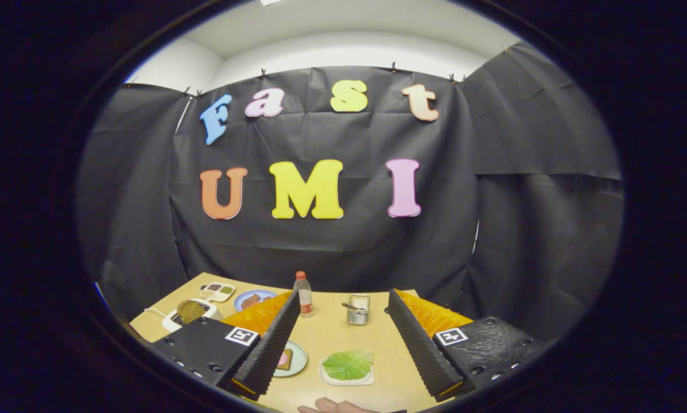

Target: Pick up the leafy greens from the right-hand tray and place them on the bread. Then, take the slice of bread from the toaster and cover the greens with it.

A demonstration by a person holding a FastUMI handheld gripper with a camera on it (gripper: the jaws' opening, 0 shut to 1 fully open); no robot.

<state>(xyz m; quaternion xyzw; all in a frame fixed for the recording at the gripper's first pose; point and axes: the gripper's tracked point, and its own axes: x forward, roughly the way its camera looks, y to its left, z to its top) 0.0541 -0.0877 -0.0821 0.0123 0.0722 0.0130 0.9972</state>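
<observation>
My gripper [343, 307] is held high above the wooden table [332, 335], open, with nothing between its two black ribbed fingers [277, 338]. Below and between the fingers, the green leafy greens [348, 365] lie flat on a small white tray [346, 381]. To the left of that tray, a pale plate [297, 360] holds bread with a pink slice on it [285, 359], partly hidden by the left finger. Farther left, beyond the left finger, a white toaster [189, 314] holds a brown slice of bread [190, 310].
A clear bottle with an orange cap [303, 293] and a small metal holder [357, 309] stand toward the back of the table. A blue plate with food [252, 299] and a divided white tray [218, 291] sit at the back left. A person's hand [334, 406] rests at the near edge.
</observation>
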